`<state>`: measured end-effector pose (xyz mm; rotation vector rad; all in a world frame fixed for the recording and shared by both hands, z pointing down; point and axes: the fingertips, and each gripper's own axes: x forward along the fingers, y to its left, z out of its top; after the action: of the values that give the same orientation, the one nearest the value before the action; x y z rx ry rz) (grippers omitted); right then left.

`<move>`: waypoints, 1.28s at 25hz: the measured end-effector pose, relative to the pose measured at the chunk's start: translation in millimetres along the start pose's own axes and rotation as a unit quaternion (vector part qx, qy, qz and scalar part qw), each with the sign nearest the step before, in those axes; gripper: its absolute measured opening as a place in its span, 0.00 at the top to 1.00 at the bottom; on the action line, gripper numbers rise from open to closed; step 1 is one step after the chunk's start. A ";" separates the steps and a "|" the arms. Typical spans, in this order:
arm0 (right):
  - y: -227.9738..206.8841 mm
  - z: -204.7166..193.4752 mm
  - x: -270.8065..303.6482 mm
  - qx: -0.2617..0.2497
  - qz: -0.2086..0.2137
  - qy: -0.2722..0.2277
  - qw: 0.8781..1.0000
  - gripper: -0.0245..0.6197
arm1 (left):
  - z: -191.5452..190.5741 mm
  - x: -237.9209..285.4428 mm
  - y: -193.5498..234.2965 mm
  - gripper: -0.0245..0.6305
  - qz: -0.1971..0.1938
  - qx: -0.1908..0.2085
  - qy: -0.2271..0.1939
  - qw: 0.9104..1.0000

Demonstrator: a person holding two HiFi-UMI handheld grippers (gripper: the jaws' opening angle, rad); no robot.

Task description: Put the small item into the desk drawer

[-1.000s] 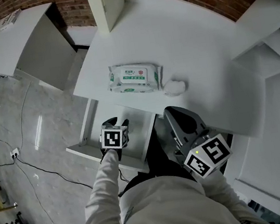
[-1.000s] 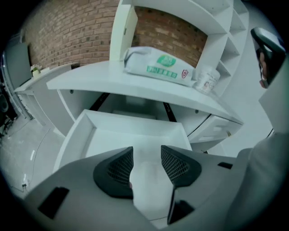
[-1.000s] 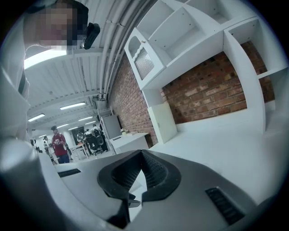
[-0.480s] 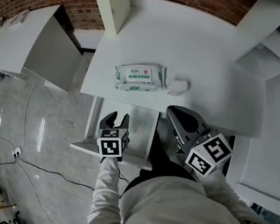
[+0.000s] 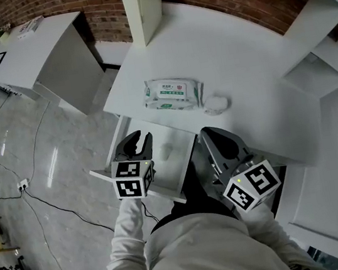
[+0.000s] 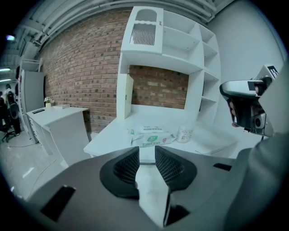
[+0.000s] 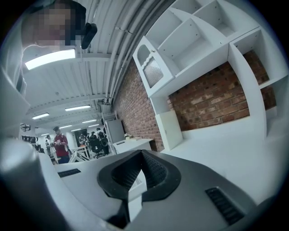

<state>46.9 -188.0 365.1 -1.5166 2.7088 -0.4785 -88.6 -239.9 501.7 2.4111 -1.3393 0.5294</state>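
Side table: a white table (image 5: 35, 50) stands far left against the brick wall, apart from the desk.
Left gripper: the left gripper (image 5: 139, 141) (image 6: 146, 151) hangs over the left part of the open drawer. Its jaws have just been closing and stand a narrow gap apart, with nothing between them.
Drawer: the drawer (image 5: 184, 168) is pulled out from under the desk's front edge.
Small item: the small item (image 5: 167, 152), pale and hard to make out, lies on the drawer floor just right of the left gripper's jaws, clear of them.
Desk top: a wipes pack (image 5: 173, 93) (image 6: 151, 135) lies flat on the desk (image 5: 239, 56), with a small white tub (image 5: 215, 103) (image 6: 184, 134) just to its right.
Right gripper: the right gripper (image 5: 212, 136) (image 7: 142, 154) is held at the desk's front edge, right of the drawer, jaws together and empty.
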 end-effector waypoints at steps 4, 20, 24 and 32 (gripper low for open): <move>7.4 0.5 -2.6 -0.004 0.003 -0.004 1.000 0.92 | 11.9 -17.0 -3.0 0.80 0.002 0.005 -0.020 1.000; 22.9 -0.8 -15.2 -0.013 0.004 -0.010 1.000 0.92 | 48.4 -76.5 -13.1 0.86 0.016 0.007 -0.099 0.995; 27.0 1.9 -17.6 -0.016 0.011 -0.017 1.000 0.92 | 50.9 -88.6 -15.4 0.90 0.021 -0.002 -0.114 0.993; 36.4 3.4 -21.2 -0.022 0.020 -0.019 0.999 0.92 | 55.6 -110.1 -17.6 0.93 0.029 -0.009 -0.133 0.991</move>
<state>28.4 -153.5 349.2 -1.4632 2.7332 -0.3872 -118.5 -175.5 399.4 2.5023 -1.5155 0.2108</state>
